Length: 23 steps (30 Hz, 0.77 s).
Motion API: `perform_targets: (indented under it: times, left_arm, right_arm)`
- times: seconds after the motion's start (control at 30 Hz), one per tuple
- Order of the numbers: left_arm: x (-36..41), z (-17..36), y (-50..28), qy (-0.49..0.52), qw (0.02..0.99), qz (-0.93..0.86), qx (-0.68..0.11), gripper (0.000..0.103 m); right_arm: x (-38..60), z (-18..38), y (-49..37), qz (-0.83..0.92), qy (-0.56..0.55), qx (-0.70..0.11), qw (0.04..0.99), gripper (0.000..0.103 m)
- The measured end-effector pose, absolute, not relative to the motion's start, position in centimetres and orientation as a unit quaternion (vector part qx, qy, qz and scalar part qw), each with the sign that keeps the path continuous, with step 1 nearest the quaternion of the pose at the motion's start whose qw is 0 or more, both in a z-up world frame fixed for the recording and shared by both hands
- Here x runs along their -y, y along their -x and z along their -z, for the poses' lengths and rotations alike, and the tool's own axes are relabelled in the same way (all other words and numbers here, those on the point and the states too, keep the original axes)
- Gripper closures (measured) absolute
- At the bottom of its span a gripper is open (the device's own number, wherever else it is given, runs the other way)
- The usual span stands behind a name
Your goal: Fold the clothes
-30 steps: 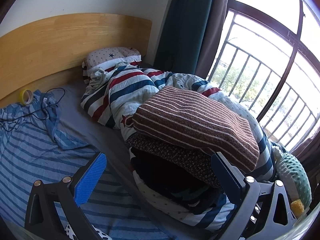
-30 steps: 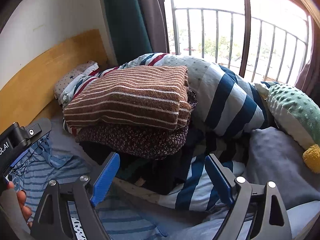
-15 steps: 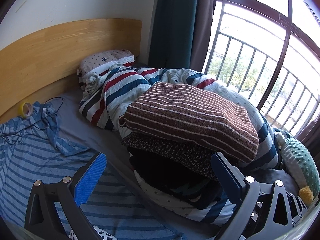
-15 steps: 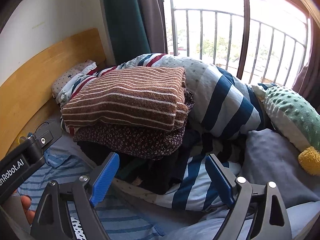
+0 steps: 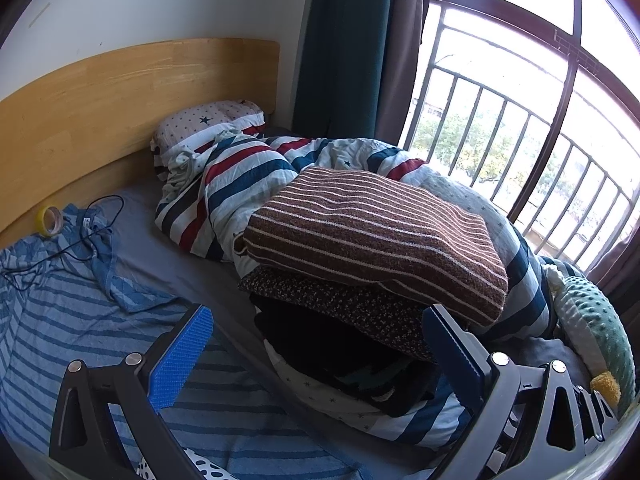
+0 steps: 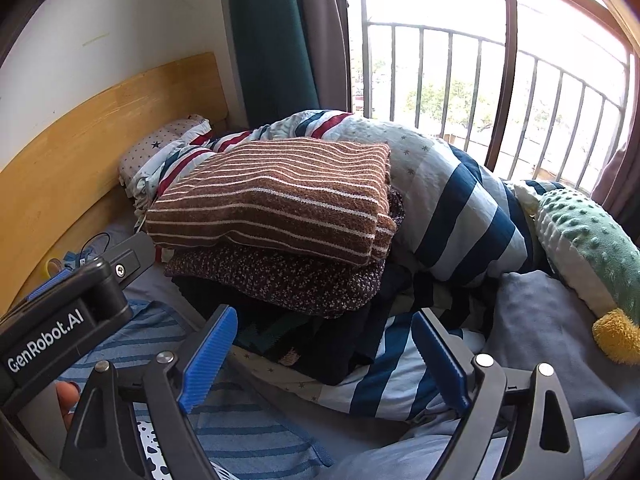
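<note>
Stillness marks the last second: only the views tilt slightly, so no fold is under way. Both the left gripper and right gripper hover with fingers wide apart, holding nothing. The thin blue striped cotton shirt lies flat, near left; the thick brown ribbed folded sweater tops the soft stack.
</note>
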<state>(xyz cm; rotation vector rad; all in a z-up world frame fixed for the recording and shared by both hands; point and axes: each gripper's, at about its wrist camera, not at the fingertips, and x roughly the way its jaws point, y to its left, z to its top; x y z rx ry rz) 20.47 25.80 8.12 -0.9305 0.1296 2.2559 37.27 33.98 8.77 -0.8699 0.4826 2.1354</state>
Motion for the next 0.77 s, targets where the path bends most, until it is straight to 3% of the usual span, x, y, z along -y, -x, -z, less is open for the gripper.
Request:
perform_targets:
  times: [0.77]
  left_arm:
    - [-25.8,-8.26,-20.16,0.359,0.348,-0.865,-0.047,0.0]
  right_arm:
    - [-33.49,-8.94,-36.89,-0.843,0.346,-0.175,0.373,0.012]
